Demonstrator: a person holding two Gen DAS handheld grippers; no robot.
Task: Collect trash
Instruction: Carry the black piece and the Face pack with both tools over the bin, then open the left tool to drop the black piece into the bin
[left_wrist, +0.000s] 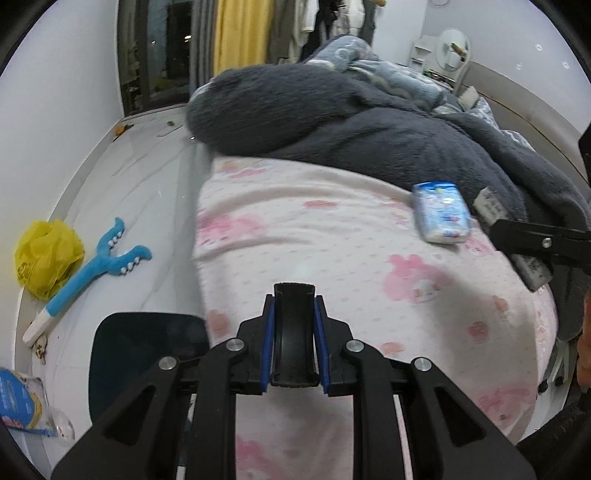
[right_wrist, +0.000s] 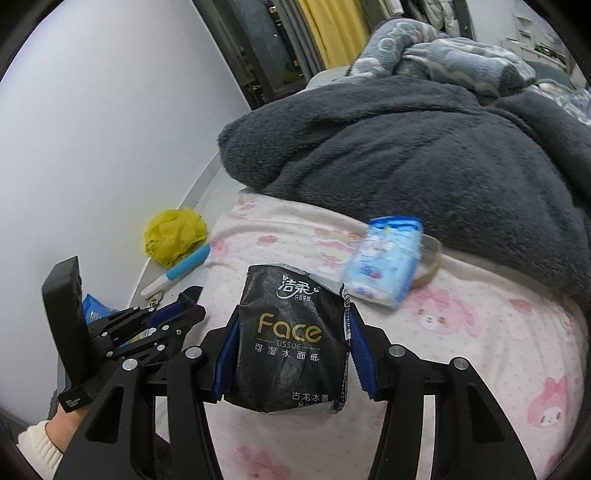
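Observation:
My right gripper (right_wrist: 291, 332) is shut on a black "Face" tissue wrapper (right_wrist: 291, 336), held above the pink patterned bed sheet (right_wrist: 480, 332). My left gripper (left_wrist: 294, 325) is shut on a black curved rim of something I cannot identify (left_wrist: 294, 332), over the sheet's left part; it also shows in the right wrist view (right_wrist: 177, 314). A blue-and-white tissue pack (left_wrist: 441, 212) lies on the sheet beside the dark blanket; it also shows in the right wrist view (right_wrist: 384, 258). A crumpled yellow plastic bag (left_wrist: 44, 254) lies on the floor by the wall.
A dark grey fleece blanket (left_wrist: 351, 125) is heaped across the bed. A blue long-handled tool (left_wrist: 92, 269) lies on the white floor (left_wrist: 140, 184) by the yellow bag. A blue wrapper (left_wrist: 18, 398) lies at the lower left. A dark bin-like shape (left_wrist: 147, 354) stands beside the bed.

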